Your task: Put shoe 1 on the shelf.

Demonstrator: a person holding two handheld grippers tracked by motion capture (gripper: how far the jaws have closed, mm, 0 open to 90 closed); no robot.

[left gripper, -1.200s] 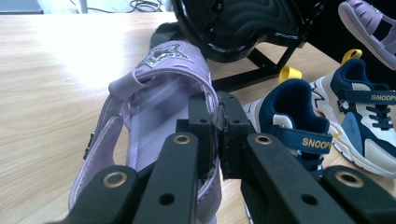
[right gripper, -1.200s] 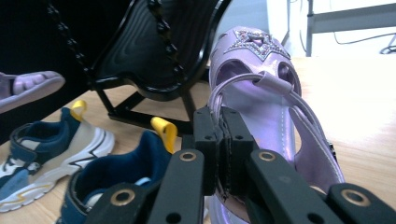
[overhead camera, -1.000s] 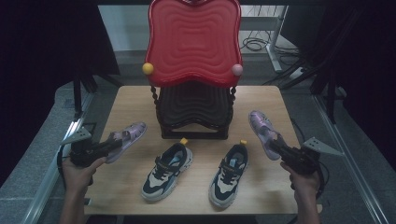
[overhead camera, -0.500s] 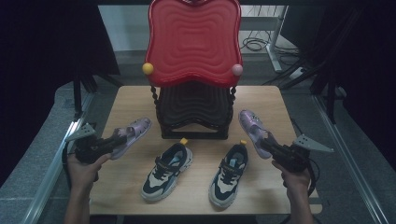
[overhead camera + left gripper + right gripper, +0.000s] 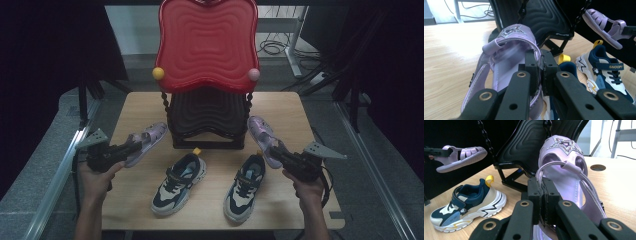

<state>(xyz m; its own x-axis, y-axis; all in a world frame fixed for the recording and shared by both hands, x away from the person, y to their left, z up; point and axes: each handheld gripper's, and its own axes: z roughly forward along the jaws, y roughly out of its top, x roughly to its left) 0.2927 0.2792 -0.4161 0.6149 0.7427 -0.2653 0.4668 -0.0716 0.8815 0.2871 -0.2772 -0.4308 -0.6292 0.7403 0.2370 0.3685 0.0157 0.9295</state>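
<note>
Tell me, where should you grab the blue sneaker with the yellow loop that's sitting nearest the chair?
Probably best by the heel collar of the blue sneaker, beside its yellow loop. The shoe stands upright with the heel toward the black chair base, so come from above at that end: the collar is a thin rim that jaws can pinch.

Two navy and cream sneakers [image 5: 178, 183] [image 5: 244, 187] sit side by side on a wooden desk [image 5: 140, 105], before a black stand [image 5: 207, 119] (red wavy tray [image 5: 207, 42] on top).
</note>
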